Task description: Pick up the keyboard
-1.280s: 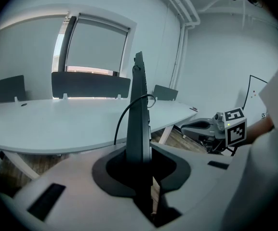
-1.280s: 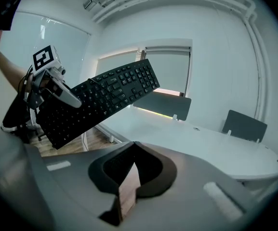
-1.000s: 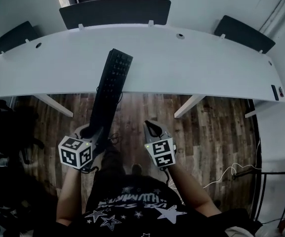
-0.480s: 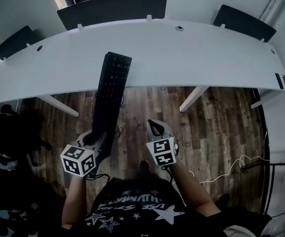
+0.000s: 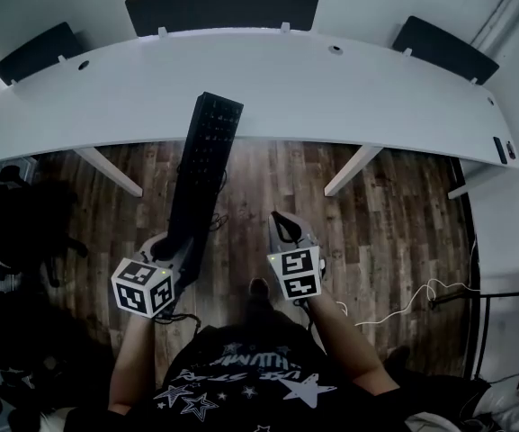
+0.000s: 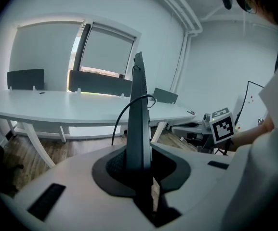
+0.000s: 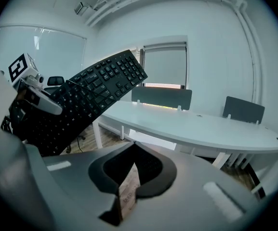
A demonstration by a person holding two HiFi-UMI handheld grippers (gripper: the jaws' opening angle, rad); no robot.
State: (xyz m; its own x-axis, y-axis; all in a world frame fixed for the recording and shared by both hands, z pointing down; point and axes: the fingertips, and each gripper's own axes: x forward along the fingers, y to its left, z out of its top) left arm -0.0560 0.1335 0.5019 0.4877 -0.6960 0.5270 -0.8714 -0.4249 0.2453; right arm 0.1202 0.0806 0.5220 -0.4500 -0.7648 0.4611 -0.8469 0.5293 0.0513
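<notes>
A long black keyboard [image 5: 201, 165] hangs in the air, off the white desk [image 5: 349, 97], with its far end over the desk's front edge. My left gripper [image 5: 171, 244] is shut on the keyboard's near end. In the left gripper view the keyboard [image 6: 139, 114] stands edge-on between the jaws, its cable looping beside it. My right gripper [image 5: 281, 225] is shut with nothing in it, level with the left one and to its right. In the right gripper view the keyboard [image 7: 88, 93] shows its keys at the left, slanting up.
Dark chairs [image 5: 223, 7] stand behind the curved desk, one more at each end. A small dark object [image 5: 501, 149] lies at the desk's right end. Wood floor lies below me, with a white cable [image 5: 412, 300] at the right and a dark chair base [image 5: 25, 232] at the left.
Both grippers and the held keyboard have drawn back from the desk; the keyboard's far end now reaches less far over the desk. The jaws are unchanged.
</notes>
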